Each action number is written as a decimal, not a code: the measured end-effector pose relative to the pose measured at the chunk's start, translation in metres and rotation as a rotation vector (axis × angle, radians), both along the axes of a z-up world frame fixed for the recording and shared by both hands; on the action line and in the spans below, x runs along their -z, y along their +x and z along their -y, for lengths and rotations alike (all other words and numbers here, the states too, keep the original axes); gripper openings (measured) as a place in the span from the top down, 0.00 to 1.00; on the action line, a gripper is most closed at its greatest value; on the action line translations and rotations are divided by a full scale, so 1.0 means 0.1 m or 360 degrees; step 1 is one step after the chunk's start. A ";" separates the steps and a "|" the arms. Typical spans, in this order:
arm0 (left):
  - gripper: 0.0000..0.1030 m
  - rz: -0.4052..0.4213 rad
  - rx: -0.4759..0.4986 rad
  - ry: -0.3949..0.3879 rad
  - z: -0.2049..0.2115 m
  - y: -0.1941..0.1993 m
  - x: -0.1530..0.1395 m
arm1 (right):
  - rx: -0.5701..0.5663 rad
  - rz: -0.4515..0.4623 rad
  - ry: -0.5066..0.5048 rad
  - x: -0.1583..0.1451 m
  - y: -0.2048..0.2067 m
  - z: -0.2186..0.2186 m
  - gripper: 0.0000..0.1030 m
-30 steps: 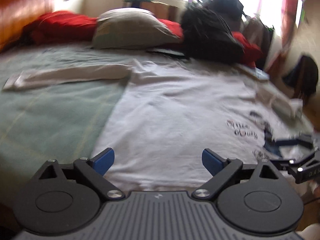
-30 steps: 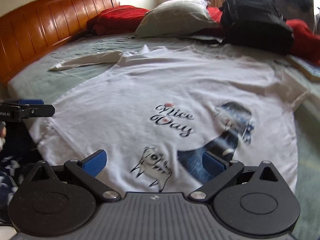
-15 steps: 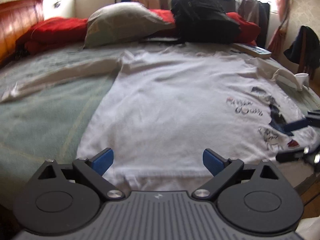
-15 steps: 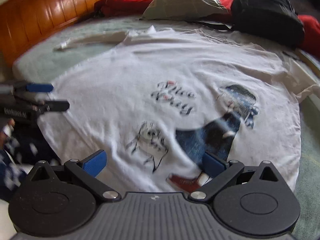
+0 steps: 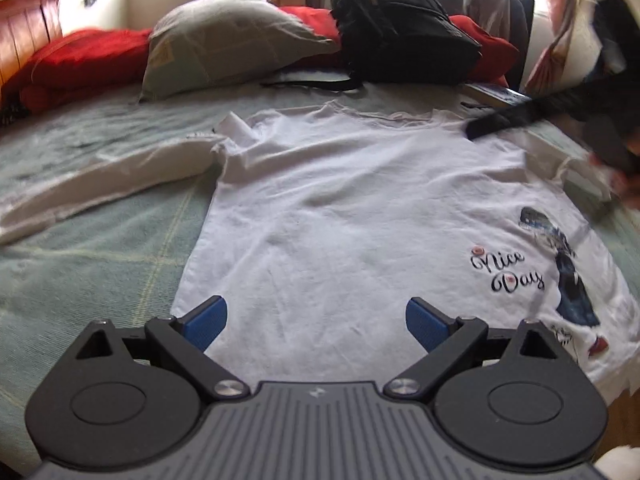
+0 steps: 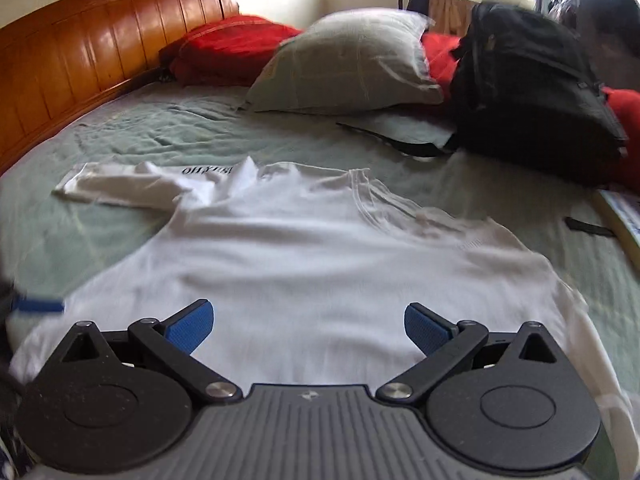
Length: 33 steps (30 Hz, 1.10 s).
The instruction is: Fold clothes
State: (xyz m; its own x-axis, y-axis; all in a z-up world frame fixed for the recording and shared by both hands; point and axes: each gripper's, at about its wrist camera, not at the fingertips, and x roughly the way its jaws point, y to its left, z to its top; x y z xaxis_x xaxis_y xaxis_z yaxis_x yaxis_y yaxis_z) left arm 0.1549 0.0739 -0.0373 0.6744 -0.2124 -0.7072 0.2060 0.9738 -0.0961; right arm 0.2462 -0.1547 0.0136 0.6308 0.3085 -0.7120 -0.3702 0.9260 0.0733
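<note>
1. The white shirt (image 5: 340, 216) lies spread flat, print side up, across the near half of the bed (image 5: 100, 264). Its hem is at the near edge, its collar points toward the pillows, and one long sleeve (image 5: 100, 184) trails out toward the headboard side. No fold shows in it.
2. My left claw (image 5: 316, 322) is wide and holds nothing; it hangs over the hem.
3. My right claw (image 6: 308, 326) is also wide and empty. In a second it has gone from low over the print near the hem to far up the body, so that its view now looks at the collar (image 6: 372, 196) and shoulders.
4. The left view has also lifted and steadied: a second ago it was blurred, and now the whole shirt is framed.
5. I read this as the claws spreading apart, one near the hem and one toward the shoulder. That would suit a lengthwise fold, though neither has taken any cloth.
6. Beyond the shirt are a grey pillow (image 6: 352, 64), red bedding (image 6: 232, 48), a black backpack (image 6: 532, 92) and the wooden headboard (image 6: 80, 68).
</note>
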 end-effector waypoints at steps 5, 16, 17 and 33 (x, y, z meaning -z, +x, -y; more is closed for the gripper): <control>0.07 -0.0105 0.0022 -0.0090 -0.05 0.10 0.19 | -0.0041 -0.0100 -0.0016 0.10 0.73 -0.24 0.00; 0.06 -0.0088 0.0054 -0.0092 -0.19 0.08 0.22 | -0.0334 -0.0276 -0.0175 0.41 1.82 -1.16 0.00; 0.06 -0.0083 0.0055 -0.0097 -0.19 0.07 0.23 | -0.0319 -0.0325 -0.0226 0.52 1.90 -1.23 0.00; 0.01 -0.0069 0.0086 -0.0084 -0.18 0.10 0.26 | -0.0267 -0.0151 -0.0102 0.93 2.66 -1.58 0.00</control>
